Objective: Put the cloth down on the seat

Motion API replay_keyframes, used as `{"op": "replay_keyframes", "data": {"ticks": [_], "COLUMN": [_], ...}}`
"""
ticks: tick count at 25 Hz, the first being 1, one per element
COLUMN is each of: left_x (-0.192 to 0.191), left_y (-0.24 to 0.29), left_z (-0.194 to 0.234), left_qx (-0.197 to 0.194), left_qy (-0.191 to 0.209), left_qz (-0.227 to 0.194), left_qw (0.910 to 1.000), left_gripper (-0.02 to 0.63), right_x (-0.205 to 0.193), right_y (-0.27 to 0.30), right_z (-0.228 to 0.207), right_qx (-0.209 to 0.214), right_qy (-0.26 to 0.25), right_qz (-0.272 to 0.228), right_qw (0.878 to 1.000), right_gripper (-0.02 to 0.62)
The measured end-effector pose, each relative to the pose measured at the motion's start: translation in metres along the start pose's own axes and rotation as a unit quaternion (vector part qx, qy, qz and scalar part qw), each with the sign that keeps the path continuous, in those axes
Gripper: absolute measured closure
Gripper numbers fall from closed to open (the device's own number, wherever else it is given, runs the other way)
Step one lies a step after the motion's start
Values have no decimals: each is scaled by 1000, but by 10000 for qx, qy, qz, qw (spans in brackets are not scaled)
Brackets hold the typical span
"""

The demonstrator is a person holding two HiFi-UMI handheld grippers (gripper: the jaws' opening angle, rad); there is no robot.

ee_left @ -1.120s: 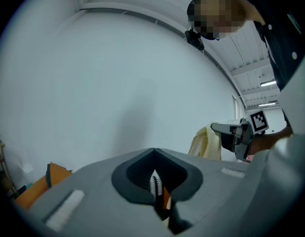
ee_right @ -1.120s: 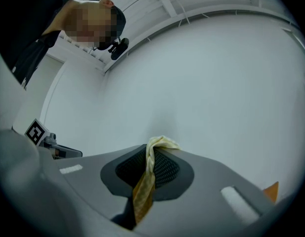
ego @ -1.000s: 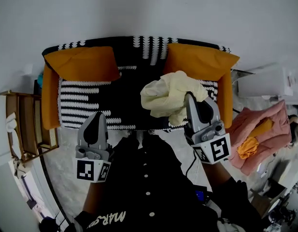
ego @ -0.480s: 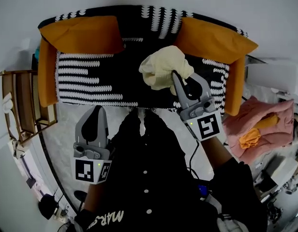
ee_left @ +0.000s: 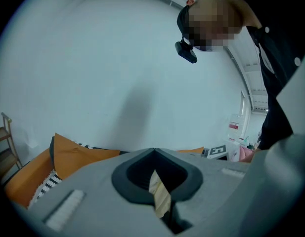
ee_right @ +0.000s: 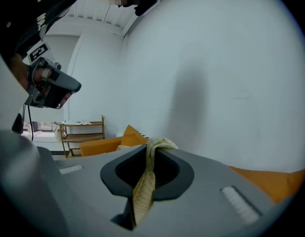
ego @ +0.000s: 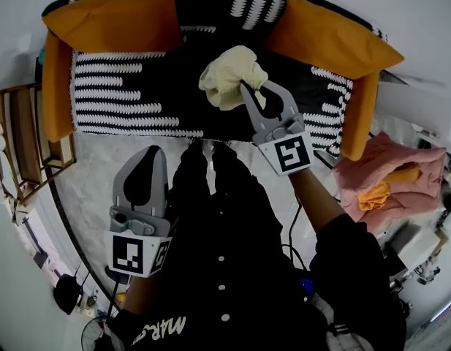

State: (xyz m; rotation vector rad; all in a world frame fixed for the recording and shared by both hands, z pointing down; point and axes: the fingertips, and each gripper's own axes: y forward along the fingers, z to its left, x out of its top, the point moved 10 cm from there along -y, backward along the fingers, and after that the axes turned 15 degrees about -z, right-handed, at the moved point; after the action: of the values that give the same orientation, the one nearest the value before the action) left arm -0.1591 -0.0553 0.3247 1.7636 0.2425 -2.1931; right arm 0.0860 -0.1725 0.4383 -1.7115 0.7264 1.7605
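A pale yellow cloth hangs bunched over the black-and-white patterned sofa seat. My right gripper is shut on it from the near side. In the right gripper view a strip of the cloth runs through the slit between the jaws of the right gripper and bunches past the tips. Whether the cloth touches the seat I cannot tell. My left gripper hangs in front of the sofa, shut and holding none of the cloth. In the left gripper view a small beige strip shows between the jaws of the left gripper.
Orange cushions lie at the seat's left end and right end. A wooden shelf stands left of the sofa. To the right lies a pink heap of fabric with an orange piece on it. The person's dark shirt fills the lower middle.
The right gripper has carried the cloth down and further over the seat. The left gripper has sunk a little in front of the sofa. Both stay shut.
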Motion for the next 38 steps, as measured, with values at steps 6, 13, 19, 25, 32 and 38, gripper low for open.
{"op": "replay_keyframes", "data": {"ticks": [6,13,19,25,32,38], "left_x": [-20,-43,-53,-59,-70,-74], "left_y": [-1,-8,-6,3,-1,-5], "left_z": [2,5,11,7,13,12], "left_qx": [-91,-83,-108,-141,-117,-71], "left_qy": [-126,-388,-452,-529,-596,-658], "left_qz": [136,354,316,197,335,351], "left_qw": [9998,9986,9984,9983,9976,9972], "left_gripper": [606,606,606,606,606,606], "right_x": [-42,-91,-125,-157,-187,-213], "right_y": [10,22,37,43,53,62], "right_z": [10,15,26,22,33,45], "right_qx": [178,227,440,466,710,939], "right_qy": [-14,71,-214,-351,-314,-512], "right_qz": [456,950,1519,1947,2441,2931], "right_qw": [9988,9952,9872,9791,9666,9501], "right_gripper": [546,546,545,545,545,545]}}
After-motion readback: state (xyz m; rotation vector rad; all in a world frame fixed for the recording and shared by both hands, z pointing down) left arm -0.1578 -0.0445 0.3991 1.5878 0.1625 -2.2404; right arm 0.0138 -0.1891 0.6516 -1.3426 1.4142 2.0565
